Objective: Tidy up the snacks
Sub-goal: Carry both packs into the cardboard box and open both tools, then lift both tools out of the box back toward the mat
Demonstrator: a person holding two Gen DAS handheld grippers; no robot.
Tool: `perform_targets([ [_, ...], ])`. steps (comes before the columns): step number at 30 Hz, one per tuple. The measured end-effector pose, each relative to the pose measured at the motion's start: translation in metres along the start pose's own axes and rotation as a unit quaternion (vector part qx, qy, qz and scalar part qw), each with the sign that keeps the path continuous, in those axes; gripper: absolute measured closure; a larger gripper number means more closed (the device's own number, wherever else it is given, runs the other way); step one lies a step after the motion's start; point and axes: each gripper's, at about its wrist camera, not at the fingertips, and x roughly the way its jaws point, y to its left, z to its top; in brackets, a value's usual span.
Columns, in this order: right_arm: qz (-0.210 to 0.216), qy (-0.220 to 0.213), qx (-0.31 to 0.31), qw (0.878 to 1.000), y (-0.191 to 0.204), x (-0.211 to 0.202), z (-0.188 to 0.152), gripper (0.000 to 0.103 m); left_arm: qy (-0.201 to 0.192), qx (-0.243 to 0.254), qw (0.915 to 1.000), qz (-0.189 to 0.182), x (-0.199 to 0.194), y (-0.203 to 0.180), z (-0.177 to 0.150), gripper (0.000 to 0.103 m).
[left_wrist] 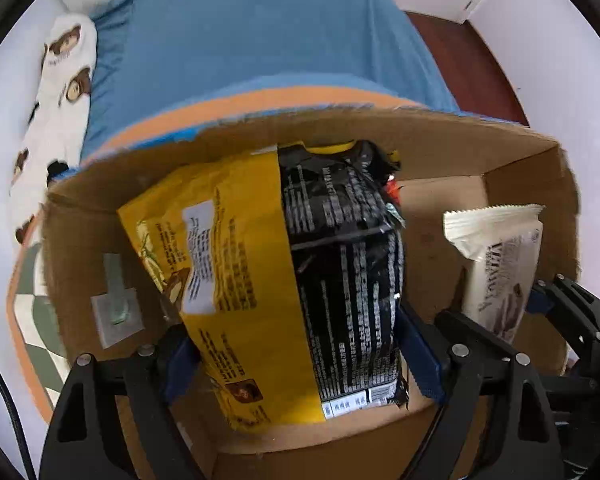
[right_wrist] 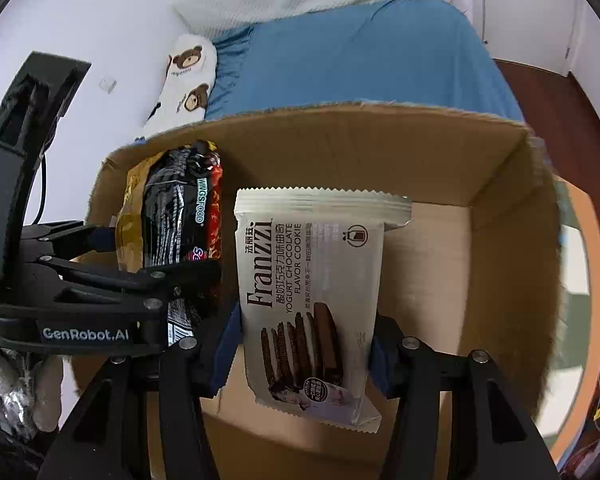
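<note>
My left gripper (left_wrist: 296, 356) is shut on a yellow and black snack bag (left_wrist: 276, 280) and holds it upright inside an open cardboard box (left_wrist: 440, 148). My right gripper (right_wrist: 304, 344) is shut on a white Franzzi cookie pack (right_wrist: 312, 280) and holds it upright in the same box (right_wrist: 480, 168), to the right of the bag. The cookie pack also shows in the left wrist view (left_wrist: 496, 268), with the right gripper (left_wrist: 500, 320) around it. The left gripper (right_wrist: 156, 256) and its bag (right_wrist: 180, 208) show at the left of the right wrist view.
The box stands in front of a bed with a blue sheet (left_wrist: 260, 32) and a white bear-print pillow (right_wrist: 186, 76). White walls rise left and behind. An orange-edged mat (left_wrist: 24, 320) lies under the box. Dark red floor (right_wrist: 540, 92) shows at right.
</note>
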Motion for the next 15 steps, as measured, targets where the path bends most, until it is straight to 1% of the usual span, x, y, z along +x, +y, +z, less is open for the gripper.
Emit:
perform_targets([
  [1,0.002,0.008,0.005,1.0,-0.005,0.01,0.005,0.041,0.01,-0.006,0.9999,-0.009,0.004,-0.001,0.001,0.016],
  [2,0.0,0.015,0.009,1.0,-0.007,0.023,0.013,0.034,0.016,-0.009,0.9997,-0.017,0.007,0.0,0.002,0.016],
  [3,-0.004,0.019,0.01,1.0,-0.012,0.029,0.013,0.03,0.015,-0.012,0.9996,-0.022,0.01,0.001,0.002,0.016],
  [4,-0.006,0.022,0.012,1.0,-0.015,0.031,0.013,0.022,0.013,-0.015,0.9995,-0.024,0.01,0.002,0.002,0.016],
  [5,-0.003,0.025,0.016,1.0,-0.02,0.034,0.013,0.017,0.014,-0.017,0.9994,-0.025,0.012,0.006,0.002,0.016],
  [8,0.0,0.025,0.025,0.999,-0.026,0.036,0.004,0.016,0.011,-0.018,0.9996,-0.017,0.009,0.004,-0.001,0.016],
  [11,-0.013,0.02,0.025,0.999,-0.027,0.033,-0.001,0.016,0.0,-0.019,0.9998,-0.011,0.003,0.002,-0.007,0.016],
  [14,-0.029,0.012,0.025,0.999,-0.023,0.024,-0.007,0.016,-0.019,-0.026,0.9995,0.0,-0.008,0.002,-0.015,0.016],
  [15,-0.033,0.01,0.025,0.999,-0.014,0.019,0.003,0.016,-0.029,-0.032,0.9991,0.001,-0.013,0.003,-0.018,0.016],
])
